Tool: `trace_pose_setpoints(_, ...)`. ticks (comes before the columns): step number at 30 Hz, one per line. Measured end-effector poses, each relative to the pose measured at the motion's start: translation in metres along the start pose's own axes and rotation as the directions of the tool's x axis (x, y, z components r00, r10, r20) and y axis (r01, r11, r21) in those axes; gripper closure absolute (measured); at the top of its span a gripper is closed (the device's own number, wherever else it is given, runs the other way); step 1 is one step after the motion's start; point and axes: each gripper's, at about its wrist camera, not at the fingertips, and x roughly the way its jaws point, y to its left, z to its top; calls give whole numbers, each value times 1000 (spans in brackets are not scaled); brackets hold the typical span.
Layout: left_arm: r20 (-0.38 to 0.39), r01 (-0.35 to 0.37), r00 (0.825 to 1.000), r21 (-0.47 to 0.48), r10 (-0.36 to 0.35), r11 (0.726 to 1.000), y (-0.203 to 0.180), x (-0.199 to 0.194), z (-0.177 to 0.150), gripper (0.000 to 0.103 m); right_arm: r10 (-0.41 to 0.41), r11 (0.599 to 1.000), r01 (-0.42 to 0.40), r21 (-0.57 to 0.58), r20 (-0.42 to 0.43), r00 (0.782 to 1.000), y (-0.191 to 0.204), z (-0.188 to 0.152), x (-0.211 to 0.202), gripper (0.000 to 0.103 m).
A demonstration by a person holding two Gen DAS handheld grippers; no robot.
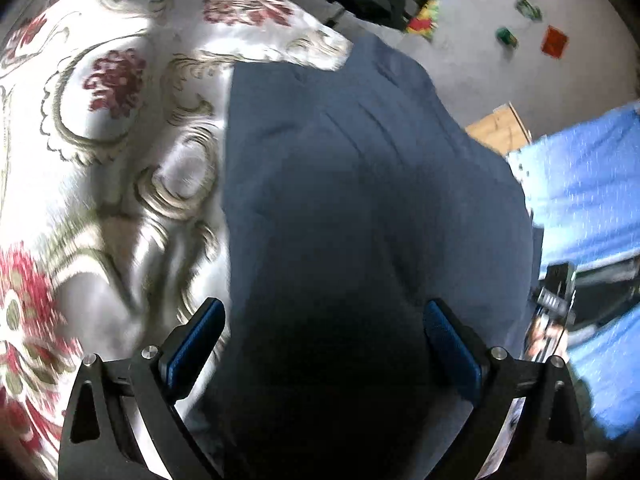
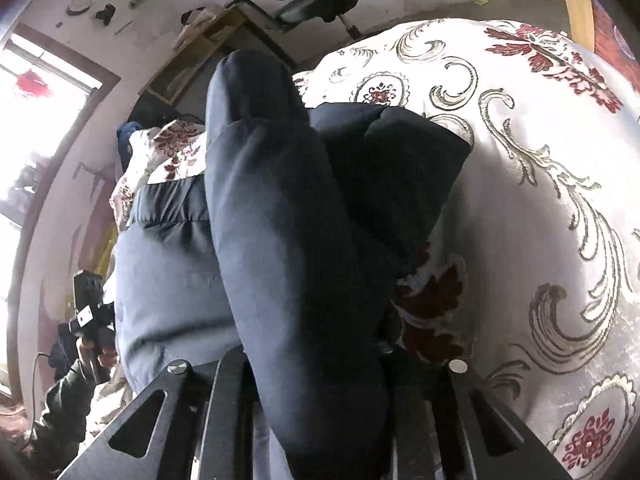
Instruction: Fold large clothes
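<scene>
Left gripper (image 1: pixel 322 344): jaws spread wide, over the navy padded jacket (image 1: pixel 360 200) lying on the floral bedspread (image 1: pixel 100 120). Right gripper (image 2: pixel 316 384): jaws drawn together, pinching a thick fold, probably a sleeve (image 2: pixel 280 220), which rises far from the camera. View blurred at left.

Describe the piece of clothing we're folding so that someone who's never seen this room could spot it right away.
Find the bed covered by a white bedspread with red flowers and olive scrolls. Lying on it is the dark navy padded jacket, with one puffy sleeve raised in the right gripper. It is the only plain, dark, quilted thing against that bright patterned cloth.
</scene>
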Motion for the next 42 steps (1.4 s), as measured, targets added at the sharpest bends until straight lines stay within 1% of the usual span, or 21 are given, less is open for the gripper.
trace_pose_setpoints(1,5,22,1000,-45,-22,999,9,0,6,5,-4,1000,4,8,-8,1000,-1,1,3,73)
trace_pose_setpoints(2,5,46,999,-87,-46,995,18,2,11,5,-3,1000,4,23,-10,1000,-3,2,7,71)
trace_pose_setpoints(4,1,62,998,-125,-63,990,27,4,16,5,7,999,-6,54,-7,1000,-8,2,13,63)
trace_pose_setpoints(6,6,69,998,-124,-68,990,30,5,19,5,9,997,-9,79,-1,1000,-18,-2,11,62)
trace_pose_setpoints(8,5,85,996,-114,-85,990,29,4,19,10,5,996,-6,85,11,1000,-16,-4,10,63)
trace_pose_setpoints(9,2,90,996,-113,-91,990,28,6,18,13,3,997,-4,82,16,1000,-16,-5,9,66)
trace_pose_setpoints(10,1,76,997,-106,-77,991,26,4,15,16,4,997,-6,81,21,1000,-15,-7,6,70)
trace_pose_setpoints(11,3,63,998,-95,-64,993,23,3,12,24,4,997,-7,81,27,1000,-13,-8,4,71)
trace_pose_setpoints(12,7,52,999,-81,-52,995,20,-3,13,29,3,997,-5,80,31,1000,-14,-9,1,74)
trace_pose_setpoints(14,27,37,999,-65,-35,997,11,-11,11,48,-9,997,5,71,44,999,-7,-8,-1,78)
trace_pose_setpoints(15,38,30,999,-55,-28,998,5,-13,7,52,-17,998,14,59,51,999,-5,-9,-5,80)
trace_pose_setpoints(17,57,21,998,-37,-19,999,-6,-13,-1,67,-37,999,35,35,69,997,3,-10,-10,82)
trace_pose_setpoints(20,92,4,996,3,-4,1000,-26,-22,-12,77,-44,999,43,9,110,993,15,-12,-20,84)
trace_pose_setpoints(23,120,15,993,25,-18,1000,-47,-28,-18,81,-37,999,43,-32,154,987,28,-13,-37,85)
trace_pose_setpoints(25,132,45,990,34,-49,998,-59,-33,-23,83,-32,997,44,-62,180,983,39,-14,-48,86)
trace_pose_setpoints(26,140,66,988,39,-71,997,-63,-38,-26,83,-29,996,45,-81,196,980,47,-14,-55,86)
trace_pose_setpoints(28,150,84,984,52,-91,995,-84,-38,-28,83,-25,991,54,-124,224,974,64,-14,-68,87)
trace_pose_setpoints(33,171,96,979,76,-108,992,-106,-63,-30,83,-15,978,68,-196,259,966,97,-17,-87,87)
trace_pose_setpoints(36,184,90,978,76,-103,993,-107,-77,-38,83,-2,974,59,-218,255,967,107,-23,-88,87)
trace_pose_setpoints(38,189,71,978,72,-84,995,-103,-83,-47,83,-1,974,56,-218,243,970,109,-27,-82,87)
trace_pose_setpoints(42,175,16,984,38,-22,999,-90,-80,-59,83,-26,978,68,-198,206,978,110,-34,-60,87)
